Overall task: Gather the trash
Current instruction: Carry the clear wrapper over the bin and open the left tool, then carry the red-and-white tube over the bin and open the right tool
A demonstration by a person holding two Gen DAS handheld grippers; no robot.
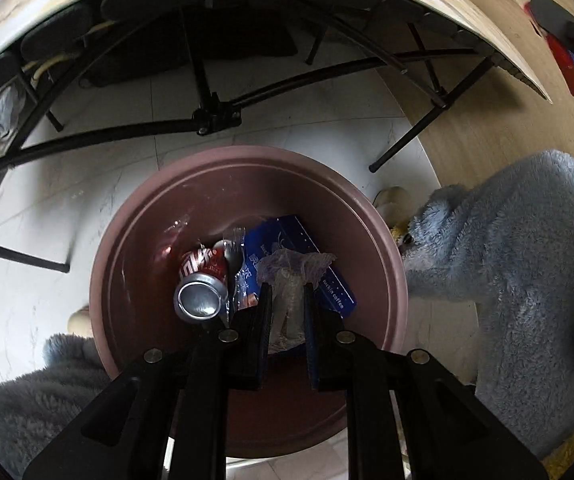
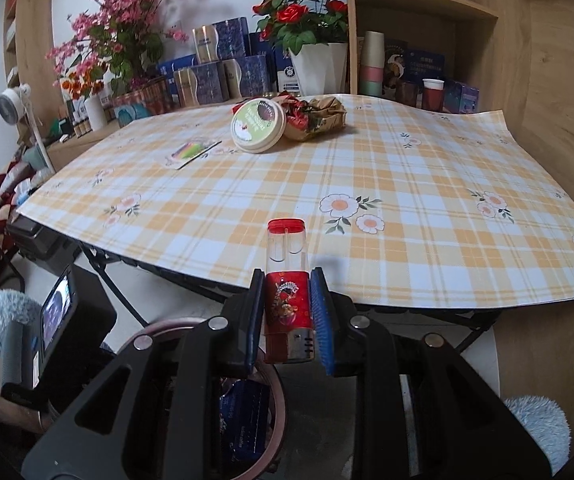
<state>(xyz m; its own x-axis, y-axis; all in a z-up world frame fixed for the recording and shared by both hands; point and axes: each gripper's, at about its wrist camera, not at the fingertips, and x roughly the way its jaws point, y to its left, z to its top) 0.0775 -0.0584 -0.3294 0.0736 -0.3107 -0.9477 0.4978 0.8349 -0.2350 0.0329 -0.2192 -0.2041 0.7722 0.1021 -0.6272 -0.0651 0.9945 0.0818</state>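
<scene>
In the left wrist view, the left tongs (image 1: 285, 300) point steeply down into a round brown bin (image 1: 127, 240) that stands on the pale floor (image 1: 67, 184), and they are clamped on a crumpled clear plastic wrapper (image 1: 287, 280) held between the pads. In the bottom of the bin, to the left of the wrapper, lies a crushed red drink can (image 1: 201, 286) with its silver end facing up. Just right of the can is a plastic spoon (image 1: 231, 256), and under and to the right of the wrapper lies a flat blue coffee box (image 1: 307, 248). A fluffy blue sleeve (image 1: 519, 264) shows at the right edge of that view, and black folding legs (image 1: 215, 114) of the worktop cross the far part.

In the right wrist view, the right tongs (image 2: 287, 308) are clamped on a red lighter (image 2: 287, 280) with a clear upper half, held above the near edge of the worktop (image 2: 407, 220), which is covered with a yellow checked cloth. On the far side of the worktop, from left to right, lie a small card (image 2: 193, 151), a round tin (image 2: 258, 125) tilted on its side, and touching it a bunched foil wrapper (image 2: 317, 117). The bin (image 2: 279, 400) shows below, partly hidden behind the tongs.
</scene>
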